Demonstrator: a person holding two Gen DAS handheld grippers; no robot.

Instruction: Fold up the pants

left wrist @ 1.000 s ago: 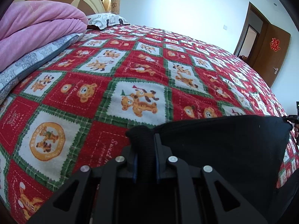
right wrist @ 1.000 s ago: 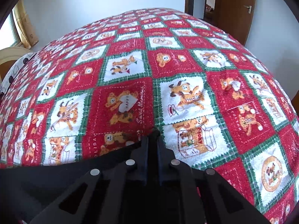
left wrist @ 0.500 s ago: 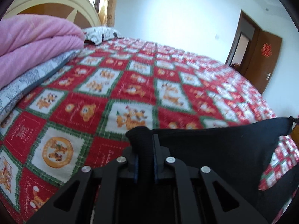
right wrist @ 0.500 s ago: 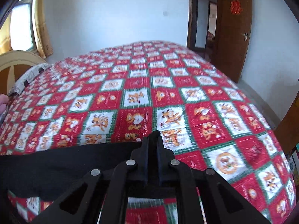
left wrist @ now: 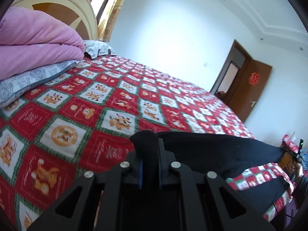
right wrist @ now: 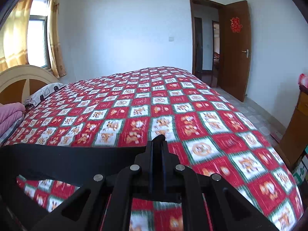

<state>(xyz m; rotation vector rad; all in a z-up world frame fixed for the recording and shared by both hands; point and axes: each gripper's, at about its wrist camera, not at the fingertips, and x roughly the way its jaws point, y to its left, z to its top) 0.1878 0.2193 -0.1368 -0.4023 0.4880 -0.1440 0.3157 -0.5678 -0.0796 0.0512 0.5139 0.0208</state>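
The black pants (left wrist: 215,150) hang stretched between my two grippers above the bed. My left gripper (left wrist: 149,144) is shut on one corner of the waistband edge, and the cloth runs off to the right. My right gripper (right wrist: 158,144) is shut on the other corner, and the black pants (right wrist: 67,157) run off to the left in the right wrist view. The lower part of the pants droops below the taut edge; the legs are out of view.
The bed has a red, green and white checked quilt (left wrist: 119,104) (right wrist: 192,119). A folded pink blanket (left wrist: 34,44) on a grey pillow lies at the head, by the cream headboard (right wrist: 21,80). A brown door (right wrist: 234,50) stands open; a wooden cabinet (right wrist: 296,127) is at right.
Both grippers have risen with the pants: the quilt sits lower and farther in both views, and more wall, door and window show. The grips are unchanged.
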